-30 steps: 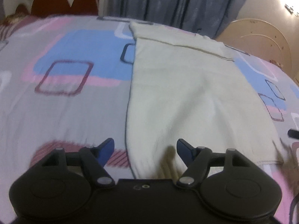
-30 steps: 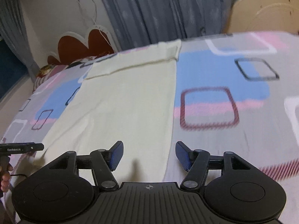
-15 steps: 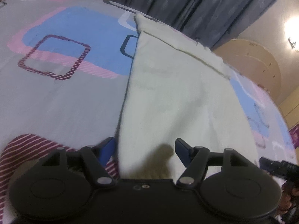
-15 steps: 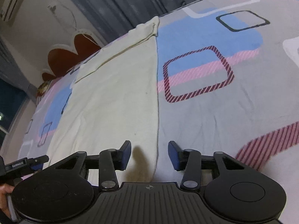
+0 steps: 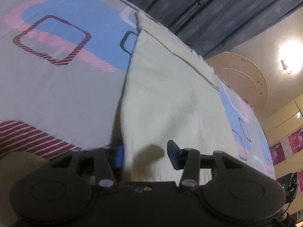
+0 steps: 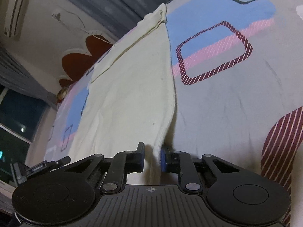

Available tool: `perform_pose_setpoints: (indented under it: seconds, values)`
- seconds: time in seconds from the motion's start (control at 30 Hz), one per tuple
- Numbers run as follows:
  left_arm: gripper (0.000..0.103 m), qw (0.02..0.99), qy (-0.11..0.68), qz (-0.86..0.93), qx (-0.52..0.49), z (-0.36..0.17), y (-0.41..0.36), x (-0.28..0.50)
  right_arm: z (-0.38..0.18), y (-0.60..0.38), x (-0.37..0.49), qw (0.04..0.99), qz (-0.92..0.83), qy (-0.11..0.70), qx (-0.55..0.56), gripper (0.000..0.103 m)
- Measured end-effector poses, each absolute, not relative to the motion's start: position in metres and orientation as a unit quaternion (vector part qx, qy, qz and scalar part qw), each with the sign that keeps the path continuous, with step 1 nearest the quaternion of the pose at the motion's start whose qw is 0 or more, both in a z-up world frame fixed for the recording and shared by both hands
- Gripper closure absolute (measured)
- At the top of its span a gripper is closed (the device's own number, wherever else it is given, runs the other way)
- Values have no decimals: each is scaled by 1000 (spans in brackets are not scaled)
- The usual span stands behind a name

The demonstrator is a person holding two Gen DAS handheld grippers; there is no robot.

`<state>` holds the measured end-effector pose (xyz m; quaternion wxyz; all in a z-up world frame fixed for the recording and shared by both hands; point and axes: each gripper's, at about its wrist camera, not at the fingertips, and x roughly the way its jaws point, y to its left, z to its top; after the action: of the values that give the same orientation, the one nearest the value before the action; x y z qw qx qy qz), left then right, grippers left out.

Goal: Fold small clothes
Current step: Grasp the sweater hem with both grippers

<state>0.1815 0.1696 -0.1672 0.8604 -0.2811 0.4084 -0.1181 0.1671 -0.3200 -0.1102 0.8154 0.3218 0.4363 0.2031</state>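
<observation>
A cream knitted garment (image 5: 170,94) lies spread flat on a patterned bedsheet (image 5: 56,87); it also shows in the right wrist view (image 6: 132,94). My left gripper (image 5: 145,157) is low over the garment's near left corner, jaws open, with the cloth edge between the fingers. My right gripper (image 6: 152,158) is at the garment's near right corner, jaws narrowed on the cloth edge, which rises a little off the sheet. The left gripper (image 6: 41,167) shows at the lower left of the right wrist view.
The bedsheet (image 6: 236,94) has blue, pink and maroon squares. Grey curtains (image 5: 208,5) hang behind the bed. A red scalloped headboard (image 6: 83,62) is at the far side. A round beige board (image 5: 246,83) leans at the right.
Both grippers dropped down to the garment's near corners. The right jaws narrowed onto the cloth edge and lifted it slightly. The left jaws moved over the left edge and stayed open.
</observation>
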Motion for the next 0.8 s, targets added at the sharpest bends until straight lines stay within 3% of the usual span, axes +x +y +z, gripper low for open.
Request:
perform_pose_setpoints:
  seconds: [0.07, 0.17, 0.27, 0.33, 0.47, 0.53, 0.63, 0.8]
  values:
    - [101, 861, 414, -118, -271, -165, 168, 184, -105, -319, 167, 823, 210, 429, 307, 102]
    - [101, 881, 365, -128, -272, -144, 171, 171, -87, -327, 162, 837, 213, 395, 313, 101]
    - [101, 887, 381, -115, -236, -145, 168, 171, -70, -331, 156, 848, 226, 368, 307, 101]
    - [98, 879, 420, -92, -204, -162, 161, 177, -80, -330, 161, 845, 213, 394, 293, 101]
    - [85, 871, 412, -103, -245, -167, 162, 170, -109, -326, 168, 819, 198, 450, 297, 101]
    - [85, 873, 414, -108, -236, -168, 160, 168, -108, -327, 166, 823, 190, 443, 301, 101]
    - [100, 871, 417, -105, -238, -170, 163, 167, -111, -327, 168, 820, 189, 447, 304, 101]
    - [101, 893, 365, -116, -235, -151, 159, 151, -91, -324, 164, 834, 213, 415, 296, 101]
